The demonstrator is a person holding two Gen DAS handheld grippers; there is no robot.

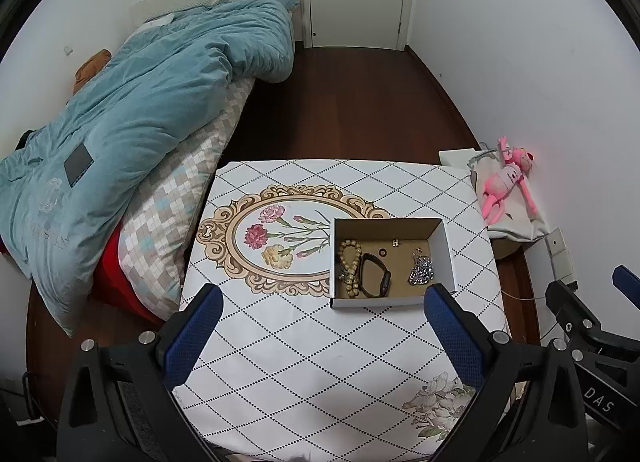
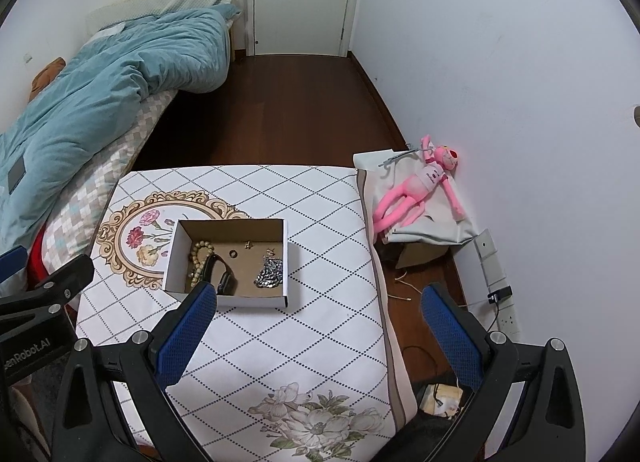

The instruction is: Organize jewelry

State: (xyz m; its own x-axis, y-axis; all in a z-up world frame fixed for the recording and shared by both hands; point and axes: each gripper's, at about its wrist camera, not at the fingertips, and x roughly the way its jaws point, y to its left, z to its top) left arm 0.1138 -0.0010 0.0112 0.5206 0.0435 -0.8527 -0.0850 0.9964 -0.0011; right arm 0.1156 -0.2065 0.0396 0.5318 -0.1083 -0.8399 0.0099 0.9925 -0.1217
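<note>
An open cardboard box [image 1: 446, 246] [image 2: 286, 258] stands on the patterned tablecloth. Inside lie a beaded bracelet [image 1: 347, 262] [image 2: 197, 258], a black band [image 1: 374, 276] [image 2: 220, 274], a silver chain pile [image 1: 421, 272] [image 2: 271, 274], a small ring [image 1: 383, 252] [image 2: 233, 254] and a small gold piece [image 1: 396, 242] [image 2: 249, 245]. My left gripper [image 1: 322, 302] is open and empty, hovering just in front of the box. My right gripper [image 2: 318, 302] is open and empty, in front and to the right of the box.
The table [image 1: 304, 342] [image 2: 280, 342] has a bed with a blue quilt [image 1: 132, 109] [image 2: 100, 93] on its left. A pink plush toy [image 1: 508, 181] [image 2: 420, 185] lies on a bag by the right wall. Power strip and cables [image 2: 496, 294] lie on the floor.
</note>
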